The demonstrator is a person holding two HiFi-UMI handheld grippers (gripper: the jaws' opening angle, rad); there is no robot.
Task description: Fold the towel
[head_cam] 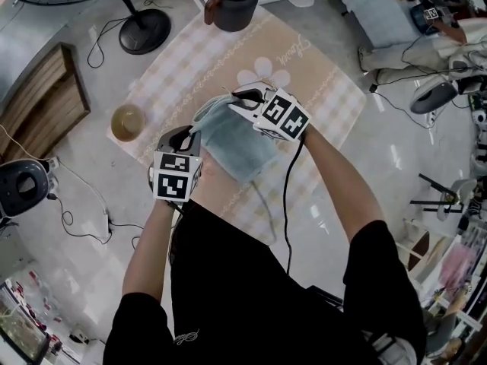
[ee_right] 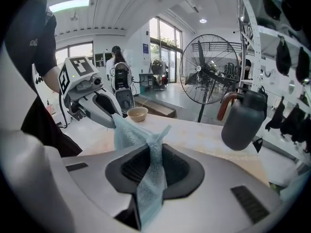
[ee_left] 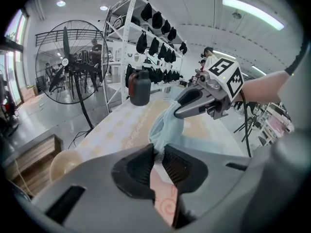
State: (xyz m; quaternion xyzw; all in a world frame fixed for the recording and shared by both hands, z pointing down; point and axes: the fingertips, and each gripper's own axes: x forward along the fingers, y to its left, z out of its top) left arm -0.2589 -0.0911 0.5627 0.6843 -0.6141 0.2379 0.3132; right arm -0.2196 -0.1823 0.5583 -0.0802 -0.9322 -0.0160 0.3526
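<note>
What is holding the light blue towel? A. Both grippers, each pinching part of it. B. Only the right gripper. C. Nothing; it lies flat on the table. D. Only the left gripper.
A: the left gripper and the right gripper each have jaws closed on the towel.

You have two claws at work, the left claw [head_cam: 196, 128] and the right claw [head_cam: 233, 100]. Each carries one marker cube [head_cam: 177, 177], so that makes two cubes. There is one towel [head_cam: 232, 139], light blue. You have one cloth-covered counter [head_cam: 319, 90], and on it one dark jug [head_cam: 236, 2] and one tan bowl [head_cam: 127, 122]. On the floor count one standing fan [head_cam: 144, 30] and one low wooden platform [head_cam: 42, 101]. One white shelf rack [ee_left: 124, 47] holds dark caps, too small to count surely.
</note>
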